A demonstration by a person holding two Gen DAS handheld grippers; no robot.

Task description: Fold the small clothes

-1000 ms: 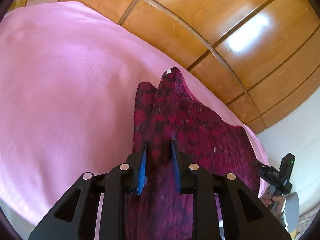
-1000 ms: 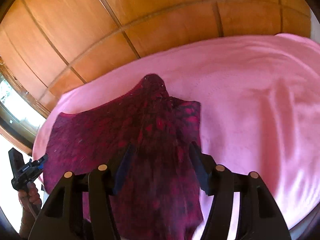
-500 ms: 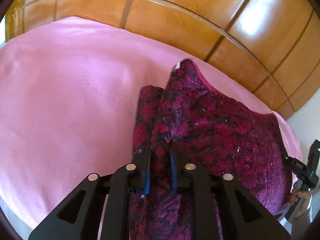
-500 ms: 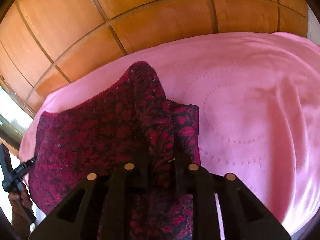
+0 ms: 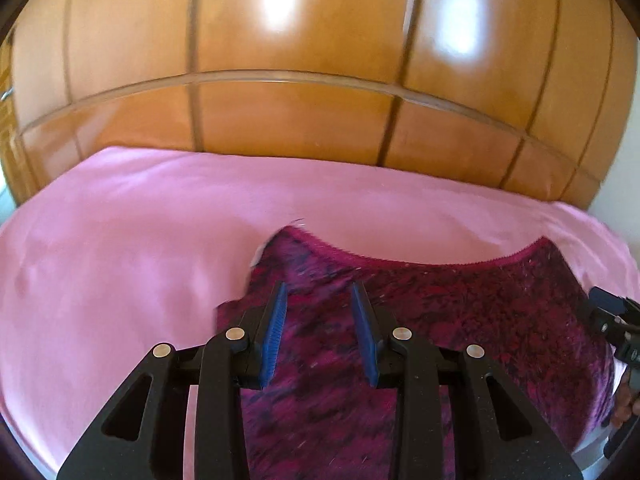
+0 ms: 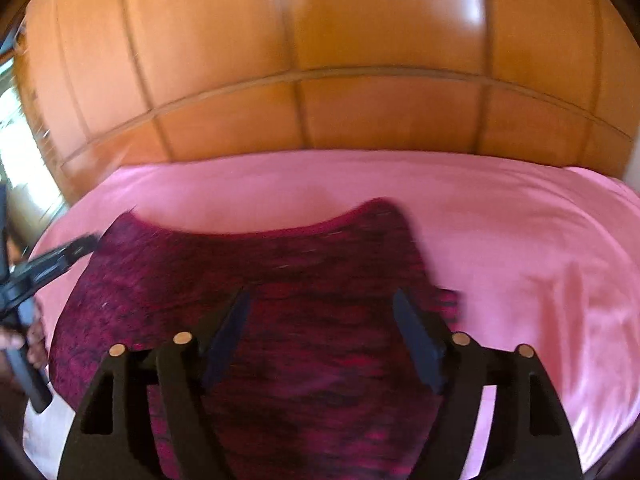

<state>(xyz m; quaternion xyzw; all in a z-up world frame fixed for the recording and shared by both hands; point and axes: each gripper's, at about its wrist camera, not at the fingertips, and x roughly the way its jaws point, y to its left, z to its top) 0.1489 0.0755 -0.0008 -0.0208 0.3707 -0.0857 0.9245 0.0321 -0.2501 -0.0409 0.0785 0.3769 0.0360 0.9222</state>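
A dark red patterned garment (image 5: 460, 320) lies spread on the pink sheet (image 5: 120, 260); it also shows in the right wrist view (image 6: 240, 272). My left gripper (image 5: 320, 292) is open and empty over the garment's left part, its blue pads (image 5: 276, 324) apart. My right gripper (image 6: 322, 300) is open wide and empty over the garment's right part. Each gripper shows at the edge of the other's view: the right one (image 5: 612, 320), the left one (image 6: 44, 268). Both views are blurred.
The pink sheet (image 6: 520, 240) covers a bed that stretches left and right of the garment. A glossy wooden panelled wall (image 5: 320, 100) rises behind the bed. A bright window (image 6: 20, 148) is at the far left of the right wrist view.
Both grippers were shut on raised folds of the garment half a second ago. Now both have opened and let go, and the garment lies flat on the sheet. Both cameras have tilted up.
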